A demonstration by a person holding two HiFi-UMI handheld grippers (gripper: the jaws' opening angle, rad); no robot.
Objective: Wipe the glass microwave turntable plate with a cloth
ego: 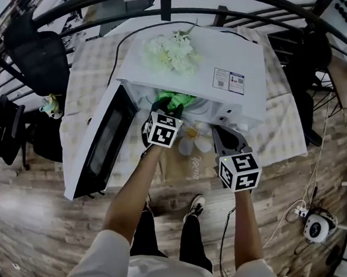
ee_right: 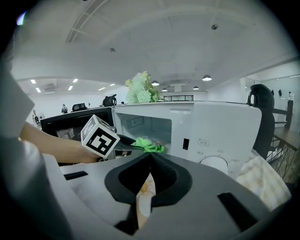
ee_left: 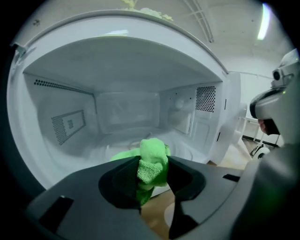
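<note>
Inside the white microwave (ego: 234,69) cavity, clamping fuzzy green cloth (ee_left: 152,150) in left gripper (ee_left: 153,165), hanging just over the clear round glass plate (ee_left: 185,149). Making out that plate in left gripper view, not head view. Holding right gripper (ee_right: 150,161) pinched together, empty, outside near the dial (ee_right: 213,164).

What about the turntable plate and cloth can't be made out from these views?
Left gripper view: the green cloth and the body of the left gripper cover the near part of the glass plate; cloth-to-plate contact is hidden.
Head view: the top of the microwave hides the cavity floor and glass plate.
Right gripper view: the left gripper and green cloth block the cavity floor.
</note>
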